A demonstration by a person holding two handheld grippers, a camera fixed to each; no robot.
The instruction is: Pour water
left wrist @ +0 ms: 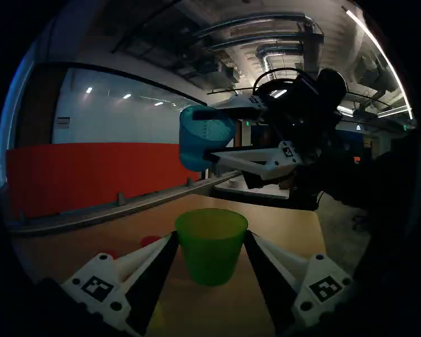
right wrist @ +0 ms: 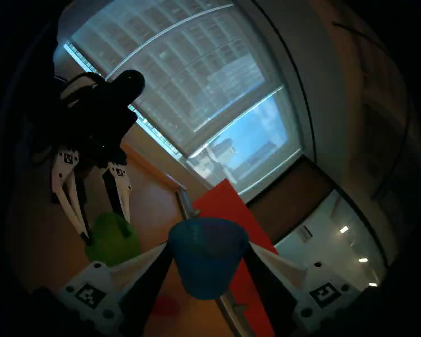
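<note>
Lying on its side, a blue cup [left wrist: 204,137] was held higher than an upright green cup [left wrist: 211,255].
The green cup was clamped in the jaws of the left gripper [left wrist: 210,236], the blue cup in those of the right gripper [right wrist: 207,244].

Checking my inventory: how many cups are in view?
2: the green cup in the left claw; the blue cup in the right claw, raised higher. Others may be hidden.

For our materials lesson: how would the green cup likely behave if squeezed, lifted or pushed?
The green cup looks like thin translucent plastic, so probably light and squashy. Its smooth sides may slip. Its base is narrower than its rim, so a push could tip it.
</note>
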